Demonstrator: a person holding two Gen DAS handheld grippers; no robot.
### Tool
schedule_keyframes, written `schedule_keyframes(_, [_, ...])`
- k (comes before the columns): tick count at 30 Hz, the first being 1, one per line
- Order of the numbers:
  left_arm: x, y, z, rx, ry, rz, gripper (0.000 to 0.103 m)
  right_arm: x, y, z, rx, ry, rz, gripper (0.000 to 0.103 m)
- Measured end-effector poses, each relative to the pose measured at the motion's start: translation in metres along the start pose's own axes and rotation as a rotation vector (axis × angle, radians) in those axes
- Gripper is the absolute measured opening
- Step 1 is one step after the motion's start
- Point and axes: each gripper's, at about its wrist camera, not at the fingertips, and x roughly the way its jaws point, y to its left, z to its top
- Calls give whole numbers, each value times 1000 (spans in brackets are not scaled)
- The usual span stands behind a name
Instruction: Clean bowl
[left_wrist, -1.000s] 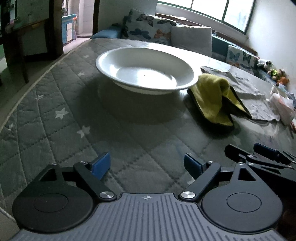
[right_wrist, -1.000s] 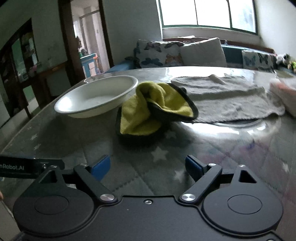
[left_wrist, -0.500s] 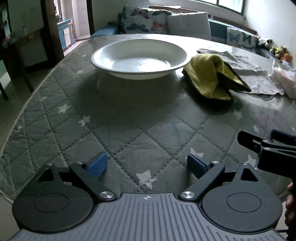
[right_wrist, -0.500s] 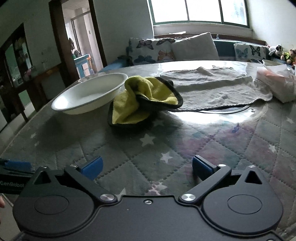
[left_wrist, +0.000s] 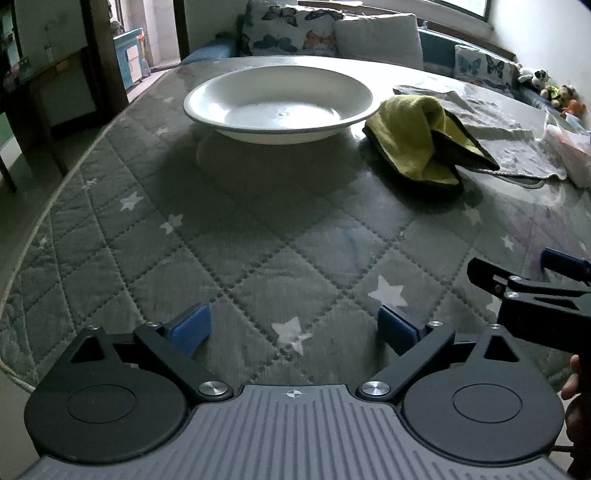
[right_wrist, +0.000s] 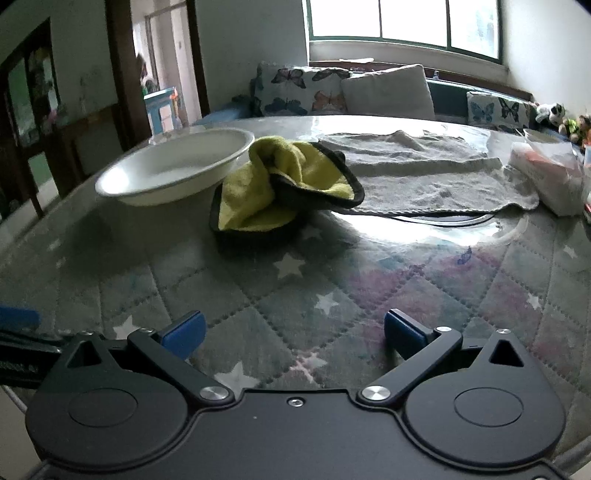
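Observation:
A wide white bowl (left_wrist: 280, 105) (right_wrist: 177, 166) rests upright on the quilted grey table cover. Right beside it lies a crumpled yellow cloth with a dark border (left_wrist: 421, 140) (right_wrist: 284, 184). My left gripper (left_wrist: 293, 326) hovers near the table's front edge, open and empty, well short of the bowl. My right gripper (right_wrist: 293, 330) is also open and empty, a good way in front of the cloth. The right gripper's fingers (left_wrist: 517, 284) show at the right edge of the left wrist view.
A grey towel (right_wrist: 424, 173) is spread behind the cloth. A pink-white plastic packet (right_wrist: 546, 173) lies at the far right. The table's rounded edge (left_wrist: 55, 192) runs along the left. Cushions (right_wrist: 388, 92) and soft toys (left_wrist: 550, 92) line the bench behind.
Both grippers have drawn back toward the table's near edge, so the bowl and cloth lie farther off. Both stay open and empty.

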Motion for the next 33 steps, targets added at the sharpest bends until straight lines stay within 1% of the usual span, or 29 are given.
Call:
schedule_keyframes(14, [0,-1,0,2,23,3,101,1,8,-4,-38,19,-34,103])
schedule_keyframes(17, [-1,-2,0,0,24,6,101,6,2,5,-46,28,-24,103])
schedule_keyframes(25, [-1,-4,0,-5,36,10,101,5,1,2,-53,12,-20,103])
schedule_keyframes(33, [-2,-5,-2,-7,45,13,101,4,1,3,-55,21,-21,103])
